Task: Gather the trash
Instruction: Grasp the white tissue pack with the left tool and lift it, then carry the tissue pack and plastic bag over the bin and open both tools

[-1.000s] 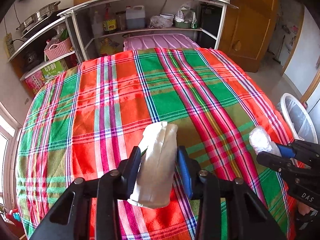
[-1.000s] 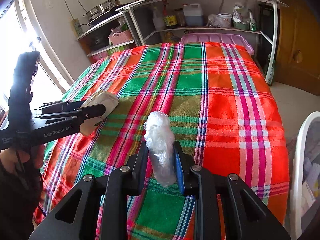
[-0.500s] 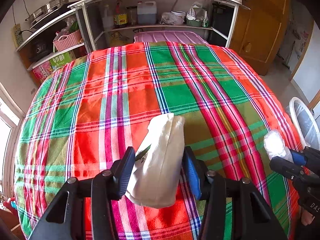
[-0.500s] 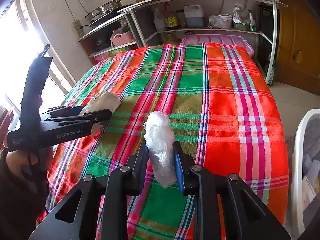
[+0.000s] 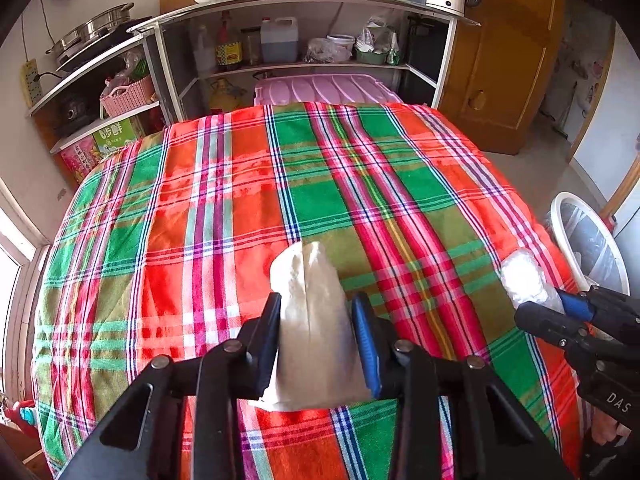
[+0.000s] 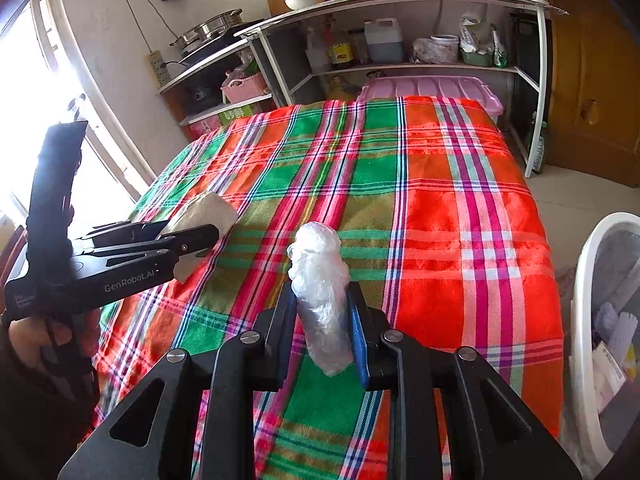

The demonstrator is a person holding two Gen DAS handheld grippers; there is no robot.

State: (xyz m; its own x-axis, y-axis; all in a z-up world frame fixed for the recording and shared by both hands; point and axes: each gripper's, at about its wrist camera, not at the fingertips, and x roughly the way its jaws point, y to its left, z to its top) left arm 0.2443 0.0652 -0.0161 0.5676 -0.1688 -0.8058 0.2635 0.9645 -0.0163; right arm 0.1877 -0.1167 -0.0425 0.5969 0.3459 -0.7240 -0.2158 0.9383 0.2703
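My left gripper (image 5: 316, 316) is shut on a crumpled beige paper packet (image 5: 312, 320) and holds it above the plaid tablecloth (image 5: 224, 216). It also shows in the right wrist view (image 6: 192, 236) at the left, with the packet (image 6: 208, 212) in it. My right gripper (image 6: 320, 312) is shut on a wad of clear plastic wrap (image 6: 320, 276), held above the cloth (image 6: 460, 248). In the left wrist view the right gripper (image 5: 560, 308) and its plastic wad (image 5: 524, 276) sit near the table's right edge.
A white lined trash bin (image 5: 588, 240) stands on the floor right of the table; it shows in the right wrist view (image 6: 600, 320) with trash inside. Metal shelves (image 5: 304, 32) with bottles and a pink box (image 5: 324, 88) stand behind the table. A wooden door (image 5: 504, 60) is at back right.
Both grippers have risen and drawn back a little with their trash still held. The left gripper has turned slightly right, so the bin shows more.
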